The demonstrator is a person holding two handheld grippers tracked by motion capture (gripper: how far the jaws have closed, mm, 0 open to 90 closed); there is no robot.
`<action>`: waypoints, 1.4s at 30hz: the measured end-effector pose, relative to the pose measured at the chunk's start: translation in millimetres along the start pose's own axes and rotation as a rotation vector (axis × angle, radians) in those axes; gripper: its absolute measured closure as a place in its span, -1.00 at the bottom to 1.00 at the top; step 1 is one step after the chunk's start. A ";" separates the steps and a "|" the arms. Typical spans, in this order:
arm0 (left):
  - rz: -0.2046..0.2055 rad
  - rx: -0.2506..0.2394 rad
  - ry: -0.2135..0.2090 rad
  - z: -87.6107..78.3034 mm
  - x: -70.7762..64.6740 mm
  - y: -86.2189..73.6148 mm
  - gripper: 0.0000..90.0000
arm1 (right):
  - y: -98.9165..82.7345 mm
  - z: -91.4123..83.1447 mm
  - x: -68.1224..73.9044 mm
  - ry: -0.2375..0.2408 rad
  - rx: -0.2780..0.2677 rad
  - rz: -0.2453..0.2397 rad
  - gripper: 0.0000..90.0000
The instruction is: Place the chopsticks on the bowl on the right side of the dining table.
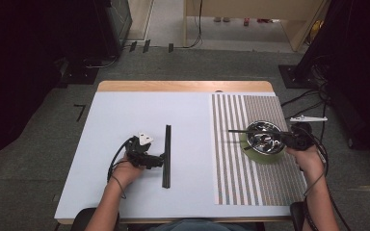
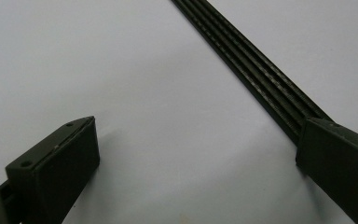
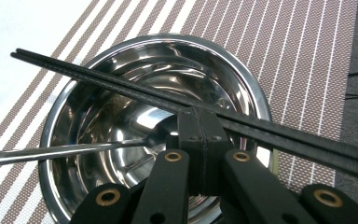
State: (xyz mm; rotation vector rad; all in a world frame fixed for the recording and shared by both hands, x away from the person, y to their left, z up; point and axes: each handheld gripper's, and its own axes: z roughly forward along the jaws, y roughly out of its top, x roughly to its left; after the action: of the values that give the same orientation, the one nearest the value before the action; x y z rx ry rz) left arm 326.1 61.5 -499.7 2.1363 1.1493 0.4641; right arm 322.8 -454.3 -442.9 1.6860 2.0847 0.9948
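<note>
From high up, we see our left gripper (image 1: 160, 160) on the white table (image 1: 120, 115). Its jaws stand wide and hold nothing. Right next to it lies a long black strip (image 1: 167, 154). The strip runs from near to far, and our left claw meets it from the left, close to the middle of its length. Our right gripper (image 1: 283, 138) is well apart, over on the right. It sits at the right edge of the shiny bowl (image 1: 265, 136), which stands on the striped mat (image 1: 250, 159). It holds black chopsticks (image 1: 243, 131) that point left across the bowl.

In the left gripper view, we see the strip (image 2: 251, 70) run away from the right-hand jaw, slanting up and to the left. That jaw lies over the strip's near part. The other jaw is far off on bare table, so the claw is wide open. We think the left hand is the one to take the strip, since it is much nearer.

In the right gripper view, our right gripper (image 3: 200, 126) is pinched tight on the chopsticks (image 3: 121, 84). They lie across the top of the bowl (image 3: 98, 186). A silver spoon handle (image 3: 51, 151) sticks out of the bowl to the left.
</note>
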 end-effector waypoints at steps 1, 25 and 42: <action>0.000 0.000 0.000 0.0 0.0 0.0 -1.00 | 0.3 0.2 -0.5 -0.002 0.001 0.005 1.00; 0.001 -0.002 -0.002 0.1 0.2 -0.1 -1.00 | 5.6 6.5 -2.0 -0.003 -0.010 0.002 1.00; 0.001 -0.002 -0.002 0.1 0.2 -0.1 -1.00 | 11.5 -3.1 6.9 0.024 -0.062 -0.010 0.63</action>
State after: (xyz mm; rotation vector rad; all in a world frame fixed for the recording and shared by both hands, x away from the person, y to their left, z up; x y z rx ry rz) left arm 326.2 61.7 -499.9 2.1353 1.1458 0.4630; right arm 327.6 -447.9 -431.7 1.6400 2.0534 1.0707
